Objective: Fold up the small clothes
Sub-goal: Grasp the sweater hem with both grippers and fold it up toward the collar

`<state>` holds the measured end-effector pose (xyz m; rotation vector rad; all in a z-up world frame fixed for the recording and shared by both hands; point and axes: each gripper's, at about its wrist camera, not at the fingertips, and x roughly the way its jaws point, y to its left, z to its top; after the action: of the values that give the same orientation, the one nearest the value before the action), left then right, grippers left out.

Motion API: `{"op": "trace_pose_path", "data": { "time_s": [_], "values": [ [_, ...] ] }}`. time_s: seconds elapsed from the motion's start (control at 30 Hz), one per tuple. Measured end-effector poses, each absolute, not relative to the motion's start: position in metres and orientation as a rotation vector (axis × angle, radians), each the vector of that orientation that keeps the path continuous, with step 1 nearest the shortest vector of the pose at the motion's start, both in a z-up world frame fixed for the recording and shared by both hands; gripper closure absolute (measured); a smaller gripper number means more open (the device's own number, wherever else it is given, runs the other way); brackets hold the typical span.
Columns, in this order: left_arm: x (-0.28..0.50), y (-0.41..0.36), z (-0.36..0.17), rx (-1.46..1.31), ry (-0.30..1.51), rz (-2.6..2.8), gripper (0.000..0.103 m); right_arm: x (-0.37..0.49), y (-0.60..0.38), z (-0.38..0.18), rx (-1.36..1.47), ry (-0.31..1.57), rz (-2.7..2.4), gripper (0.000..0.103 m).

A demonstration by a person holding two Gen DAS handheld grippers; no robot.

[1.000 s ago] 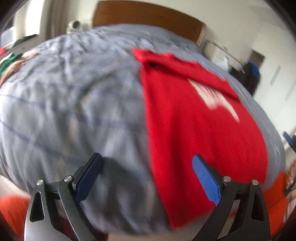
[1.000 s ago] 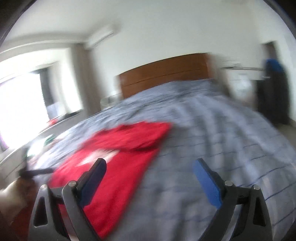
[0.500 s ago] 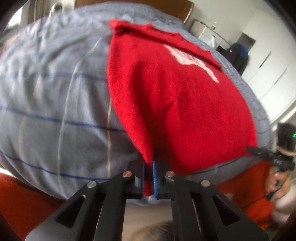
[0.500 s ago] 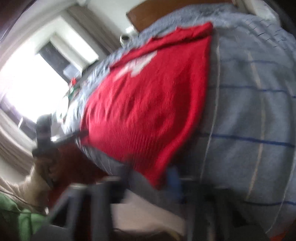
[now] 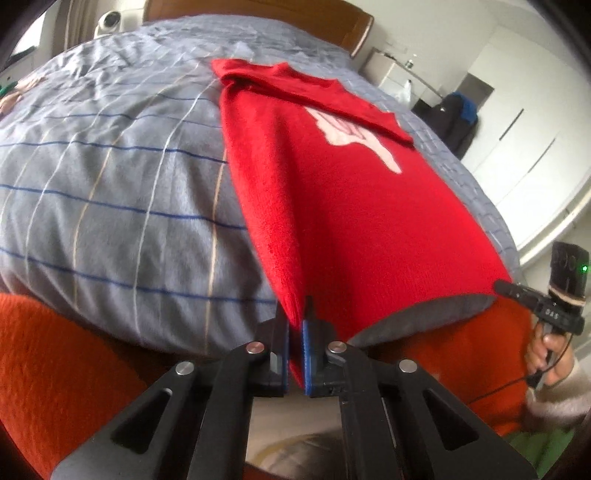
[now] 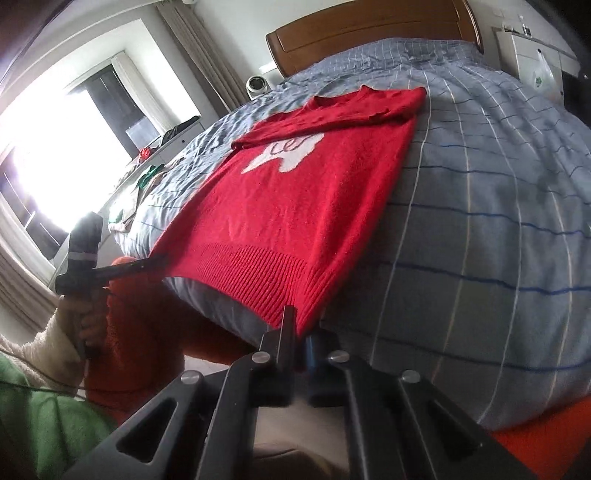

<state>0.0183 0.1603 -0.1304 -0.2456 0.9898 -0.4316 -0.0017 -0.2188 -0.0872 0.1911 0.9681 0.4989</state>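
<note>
Since a second ago both grippers have come down from above the bed, fingers wide apart then, to the near hem of the red sweater (image 5: 354,206), and each now has its fingers clamped on a bottom corner of it. The left gripper (image 5: 295,343) pinches the hem corner on its side, a strip of red knit caught between the two blue-padded fingers (image 5: 305,354). The right gripper (image 6: 298,343) grips the opposite corner, at the ribbed band, with the cloth running up out of its closed fingers (image 6: 286,332). The sweater lies face up and fairly flat on the bed (image 6: 480,206), which is covered in grey-blue checked bedding; the hem hangs just over the near edge of the mattress. A white motif (image 6: 286,153) shows on the chest. Both sleeves are folded across the upper body, overlying the top of that motif, and the collar points toward the wooden headboard (image 6: 369,33). In the left wrist view the right gripper's handle and the hand (image 5: 546,347) holding it appear at the far corner of the hem; the right wrist view shows the left hand (image 6: 79,314) likewise. A small white camera (image 6: 256,85) sits beside the headboard, and orange cloth (image 5: 62,365) lies below the bed edge.
</note>
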Motion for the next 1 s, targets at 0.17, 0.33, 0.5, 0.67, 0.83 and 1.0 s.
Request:
{"op": "trace_pose_path", "data": {
  "time_s": [0.17,0.33,0.5,0.67,0.83,1.0],
  "values": [
    [0.024,0.172,-0.115,-0.289,0.991,-0.456,0.1,-0.011,-0.235,-0.079,0.244,0.959,0.504,0.1],
    [0.093,0.172,-0.072,-0.307,0.904,-0.49,0.1,0.039,-0.247,-0.05,0.325,0.845,0.535,0.099],
    [0.214,0.157,-0.041,-0.259,0.833,-0.432,0.099,0.147,-0.248,-0.014,0.321,0.716,0.528,0.099],
    [0.342,0.144,-0.06,-0.251,0.855,-0.323,0.096,0.287,-0.257,-0.026,0.396,0.738,0.458,0.099],
    [0.398,0.16,-0.095,-0.32,0.883,-0.102,0.041,0.385,-0.259,-0.074,0.408,0.808,0.365,0.078],
    [0.379,0.193,-0.088,-0.375,0.854,-0.08,0.033,0.386,-0.282,-0.079,0.518,0.74,0.288,0.042]
  ]
}}
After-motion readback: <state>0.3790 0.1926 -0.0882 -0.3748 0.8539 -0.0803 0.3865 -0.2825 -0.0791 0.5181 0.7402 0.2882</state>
